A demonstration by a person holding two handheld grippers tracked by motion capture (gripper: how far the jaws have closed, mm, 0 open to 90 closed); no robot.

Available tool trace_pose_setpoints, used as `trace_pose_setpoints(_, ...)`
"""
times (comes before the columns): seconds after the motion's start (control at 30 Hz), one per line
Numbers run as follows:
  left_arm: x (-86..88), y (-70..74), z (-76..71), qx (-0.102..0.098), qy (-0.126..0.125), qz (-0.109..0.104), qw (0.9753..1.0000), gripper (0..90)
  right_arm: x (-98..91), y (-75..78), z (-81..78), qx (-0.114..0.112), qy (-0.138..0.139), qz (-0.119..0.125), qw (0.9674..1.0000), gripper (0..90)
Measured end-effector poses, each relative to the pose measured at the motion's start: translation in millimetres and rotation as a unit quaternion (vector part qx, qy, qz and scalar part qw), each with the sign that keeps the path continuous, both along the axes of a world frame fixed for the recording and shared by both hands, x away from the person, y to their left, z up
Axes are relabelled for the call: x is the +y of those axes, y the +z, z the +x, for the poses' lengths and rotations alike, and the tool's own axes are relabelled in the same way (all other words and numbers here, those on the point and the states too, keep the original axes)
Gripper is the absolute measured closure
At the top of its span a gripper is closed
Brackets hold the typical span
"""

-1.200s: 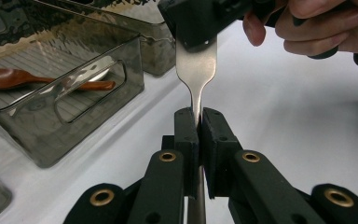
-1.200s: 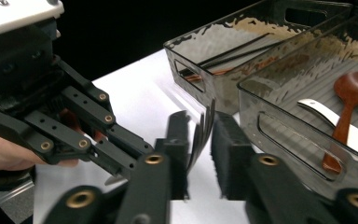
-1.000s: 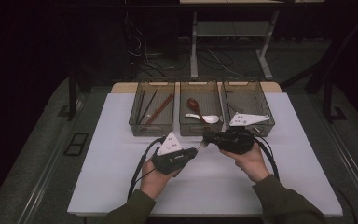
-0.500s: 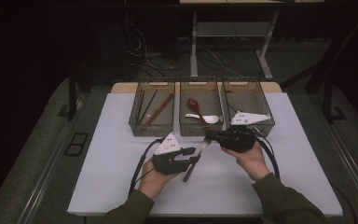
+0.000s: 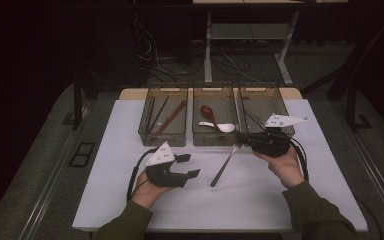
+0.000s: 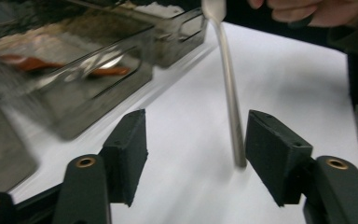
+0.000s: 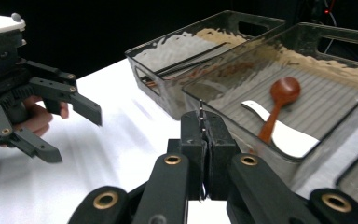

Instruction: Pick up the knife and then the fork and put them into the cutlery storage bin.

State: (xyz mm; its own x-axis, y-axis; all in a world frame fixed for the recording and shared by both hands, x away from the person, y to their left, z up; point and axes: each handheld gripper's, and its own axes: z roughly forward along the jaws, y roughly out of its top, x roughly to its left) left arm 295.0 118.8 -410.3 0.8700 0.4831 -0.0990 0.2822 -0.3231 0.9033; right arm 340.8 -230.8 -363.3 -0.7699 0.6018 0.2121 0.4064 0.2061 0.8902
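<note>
We look down on the white table [image 5: 130, 200], and along its far edge three smoky plastic bins sit side by side. The left bin [image 5: 163, 135] carries chopsticks [image 5: 170, 117], the middle bin [image 5: 215, 137] a brown wooden spoon [image 5: 207, 112] and a white spoon [image 5: 220, 127], and the right bin [image 5: 282, 102] sits just behind our right hand.

Now the right gripper [image 5: 241, 140]: its jaws are clenched tight on the top end of a metal utensil [image 5: 225, 165], and in the right gripper view we see that thin edge [image 7: 200, 116] pinched between the closed pads. The long handle slants down toward us over the table in front of the middle bin, its lower tip just above or on the white surface; we cannot tell which.

And the left gripper [image 5: 189, 166], near the table's middle, has just been opening; its jaws stand released and apart. In the left gripper view the handle [image 6: 230, 102] stands between the pads, just beside one pad [image 6: 272, 154], untouched by either.
</note>
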Motion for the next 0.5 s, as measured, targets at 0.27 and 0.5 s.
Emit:
trace_pose_setpoints(0.27, 27.7, -10.3, -4.0, 0.014, 0.01, 0.001, 0.9998, 22.1, -14.4, 5.6, 7.4, -0.003, -0.014, -0.008, 0.9999, 87.5)
trace_pose_setpoints(0.5, 44.6, -22.1, -9.7, 0.028, 0.022, 0.014, 0.9993, 13.4, -33.9, 14.1, 16.5, -0.009, -0.039, -0.009, 0.9992, 87.5)
